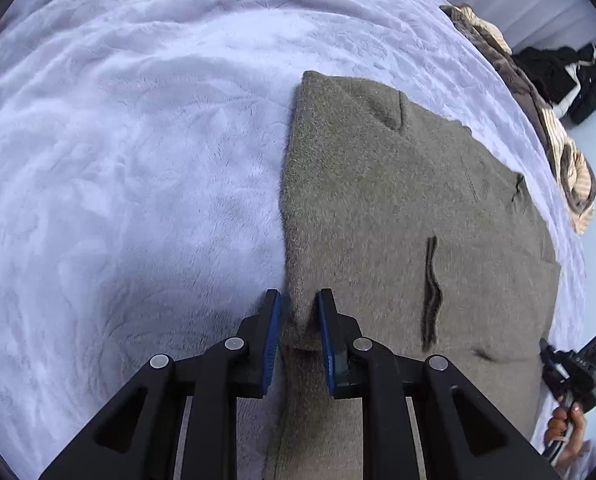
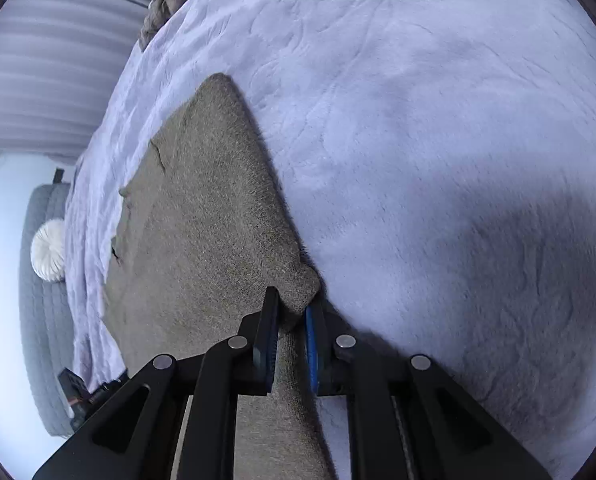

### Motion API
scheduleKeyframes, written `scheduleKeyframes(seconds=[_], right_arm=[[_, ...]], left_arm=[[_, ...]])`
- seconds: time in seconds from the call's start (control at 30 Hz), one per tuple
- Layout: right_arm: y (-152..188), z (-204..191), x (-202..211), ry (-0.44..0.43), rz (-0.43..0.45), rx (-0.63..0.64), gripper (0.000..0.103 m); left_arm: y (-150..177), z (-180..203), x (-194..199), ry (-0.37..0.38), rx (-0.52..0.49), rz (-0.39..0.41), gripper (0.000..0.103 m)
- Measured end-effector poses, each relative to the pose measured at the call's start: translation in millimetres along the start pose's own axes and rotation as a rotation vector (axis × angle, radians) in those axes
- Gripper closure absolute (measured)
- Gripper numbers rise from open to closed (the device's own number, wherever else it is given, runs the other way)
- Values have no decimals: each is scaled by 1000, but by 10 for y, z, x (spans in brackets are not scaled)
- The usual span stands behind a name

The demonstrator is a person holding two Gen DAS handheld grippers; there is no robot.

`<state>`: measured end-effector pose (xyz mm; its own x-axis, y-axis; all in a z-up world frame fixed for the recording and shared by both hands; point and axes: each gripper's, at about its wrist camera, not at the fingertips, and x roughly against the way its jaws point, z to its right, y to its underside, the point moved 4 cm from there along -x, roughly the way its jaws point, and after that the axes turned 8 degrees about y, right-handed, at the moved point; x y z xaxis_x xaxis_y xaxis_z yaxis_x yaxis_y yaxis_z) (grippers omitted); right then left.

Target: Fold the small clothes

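Observation:
A fuzzy olive-brown garment [image 1: 410, 208] lies partly folded on a pale lavender blanket [image 1: 129, 160]. It has a dark ribbed strip on its top. My left gripper [image 1: 300, 304] is shut on the garment's left folded edge, with cloth bunched between the blue pads. In the right wrist view the same garment [image 2: 201, 216] stretches away to a pointed corner. My right gripper [image 2: 293, 304] is shut on its near right corner, with cloth pinched between the fingers. The right gripper and the hand holding it also show at the left wrist view's lower right [image 1: 574, 368].
A brown and cream striped cloth [image 1: 554, 136] lies at the blanket's far edge. A black garment [image 1: 566, 76] lies on the floor beyond. A grey quilted seat [image 2: 41, 320] with a white round cushion [image 2: 49, 250] stands beside the bed. Curtains hang behind.

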<state>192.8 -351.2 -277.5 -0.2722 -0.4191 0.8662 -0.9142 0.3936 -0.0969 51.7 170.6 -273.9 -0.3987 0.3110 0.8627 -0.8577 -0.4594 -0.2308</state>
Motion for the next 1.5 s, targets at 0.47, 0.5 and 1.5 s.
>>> scheduleKeyframes(seconds=[0.47,0.5,1.5], right_arm=[[470,-190,475,146,-35,102,83],[516,-204,508,149,-41,104,80],[1407,-813,891,148,-205,283,22]], left_arm=[[336,385,355,-159,-107,-42,35],[372,417,376,-160,-114,-53,32],[1173,931,692,-246,-238,-253,0]])
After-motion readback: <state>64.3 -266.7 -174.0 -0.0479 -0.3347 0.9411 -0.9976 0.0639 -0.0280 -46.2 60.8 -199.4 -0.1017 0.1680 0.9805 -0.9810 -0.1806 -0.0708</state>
